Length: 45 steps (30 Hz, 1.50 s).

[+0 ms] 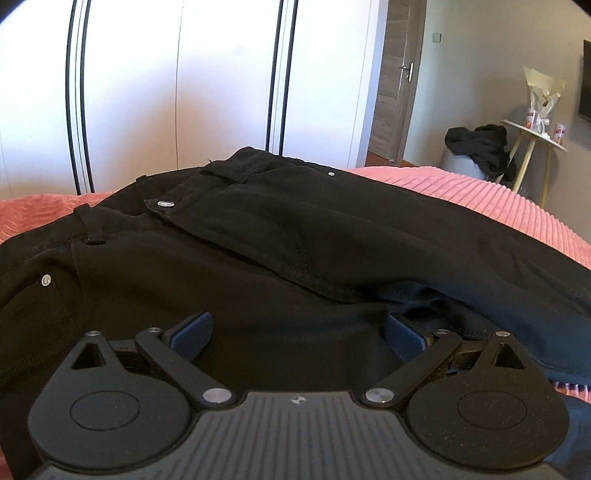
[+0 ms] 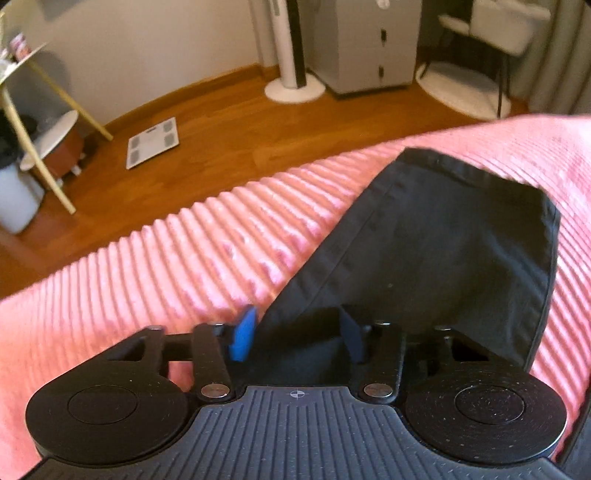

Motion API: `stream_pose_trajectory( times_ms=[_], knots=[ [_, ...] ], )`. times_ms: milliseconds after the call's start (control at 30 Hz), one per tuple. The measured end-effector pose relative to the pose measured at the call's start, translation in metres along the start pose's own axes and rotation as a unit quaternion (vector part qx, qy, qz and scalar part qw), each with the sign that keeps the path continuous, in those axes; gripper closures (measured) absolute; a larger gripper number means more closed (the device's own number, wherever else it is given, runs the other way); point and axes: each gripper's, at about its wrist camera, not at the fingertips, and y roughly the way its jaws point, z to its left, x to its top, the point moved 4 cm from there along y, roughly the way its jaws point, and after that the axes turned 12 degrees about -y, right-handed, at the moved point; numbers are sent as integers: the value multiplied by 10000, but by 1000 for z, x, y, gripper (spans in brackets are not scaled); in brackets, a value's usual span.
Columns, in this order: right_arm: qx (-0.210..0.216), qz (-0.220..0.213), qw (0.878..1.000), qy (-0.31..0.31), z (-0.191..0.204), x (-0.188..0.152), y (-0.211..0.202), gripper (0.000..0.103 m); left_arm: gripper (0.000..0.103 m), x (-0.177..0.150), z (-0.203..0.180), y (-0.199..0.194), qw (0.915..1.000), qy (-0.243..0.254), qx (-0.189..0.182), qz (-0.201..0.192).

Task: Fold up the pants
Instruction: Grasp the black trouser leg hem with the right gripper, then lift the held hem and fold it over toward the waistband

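Black pants lie on a pink ribbed bedspread. The left wrist view shows their waistband, silver button and fly. My left gripper is open, its blue pads wide apart, low over the crotch area with fabric between the fingers. In the right wrist view a pant leg runs to its hem at the upper right. My right gripper is open, straddling the leg's near edge; black fabric sits between the blue pads, which do not pinch it.
White wardrobe doors stand behind the bed. A side table, dark clothes on a stool, wooden floor, a scale, a fan base and a chair surround the bedspread.
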Motion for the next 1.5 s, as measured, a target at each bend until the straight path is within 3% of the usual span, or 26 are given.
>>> stream_pose_trajectory(
  times_ms=[100, 233, 367, 433, 533, 600, 667, 733, 767, 800, 867, 933, 1067, 1100, 1167, 1200, 1300, 1367, 1400, 1433, 1500],
  knots=[
    [422, -264, 9987, -119, -7, -9, -26, 94, 4, -1, 0, -2, 10000, -23, -36, -29],
    [1181, -847, 9893, -104, -56, -37, -84, 97, 4, 3, 6, -6, 9996, -193, -213, -8],
    [1633, -1295, 9780, 9, -133, -107, -141, 99, 4, 14, 11, -23, 9949, -793, -614, -97],
    [1791, -1241, 9755, 286, -170, -155, -152, 99, 4, 19, 11, -34, 9920, -894, -858, -247],
    [1759, -883, 9791, 508, -208, -214, -138, 99, 4, 22, 11, -44, 9866, -980, -1278, -259],
    [1739, -730, 9788, 802, -230, -234, -123, 102, 4, 26, 9, -43, 9811, -1061, -1617, -18],
    [2062, -727, 9686, 1184, -247, -232, -123, 100, 4, 32, 9, -38, 9677, -1422, -2034, 440],
    [2206, -825, 9592, 1565, -264, -222, -122, 83, 4, 39, 5, -27, 9500, -1839, -2344, 938],
    [2298, -871, 9542, 1707, -271, -219, -121, 61, 4, 43, 0, -22, 9413, -1980, -2483, 1144],
    [2454, -908, 9467, 1880, -278, -217, -119, 47, 4, 49, -8, -15, 9334, -2069, -2619, 1315],
    [2755, -875, 9347, 2067, -282, -214, -110, 48, 4, 62, -32, 4, 9190, -2057, -2981, 1557],
    [2946, -884, 9264, 2173, -285, -214, -101, 51, 4, 74, -61, 29, 9123, -1981, -3170, 1676],
    [3161, -877, 9157, 2321, -291, -211, -92, 56, 4, 79, -116, 97, 9152, -1879, -2813, 2192],
    [3186, -852, 9142, 2354, -291, -210, -88, 63, 6, 78, -125, 112, 9165, -1898, -2647, 2324],
    [3190, -825, 9150, 2330, -293, -207, -86, 76, 13, 75, -138, 139, 9080, -2070, -2591, 2560],
    [3185, -813, 9155, 2320, -295, -207, -86, 83, 24, 76, -142, 149, 9054, -2188, -2548, 2596],
    [3238, -769, 9145, 2301, -298, -210, -84, 87, 28, 75, -153, 170, 8937, -2458, -2522, 2778],
    [3293, -725, 9099, 2418, -298, -208, -78, 88, 62, 75, -153, 176, 8932, -2514, -2426, 2831],
    [3320, -700, 9077, 2468, -298, -207, -77, 88, 85, 75, -148, 177, 8929, -2556, -2336, 2876],
    [3342, -691, 9064, 2489, -298, -204, -75, 88, 99, 74, -141, 175, 8913, -2607, -2316, 2897],
    [3330, -632, 9083, 2451, -297, -197, -73, 94, 99, 77, -126, 164, 8878, -2667, -2420, 2864]
  ],
)
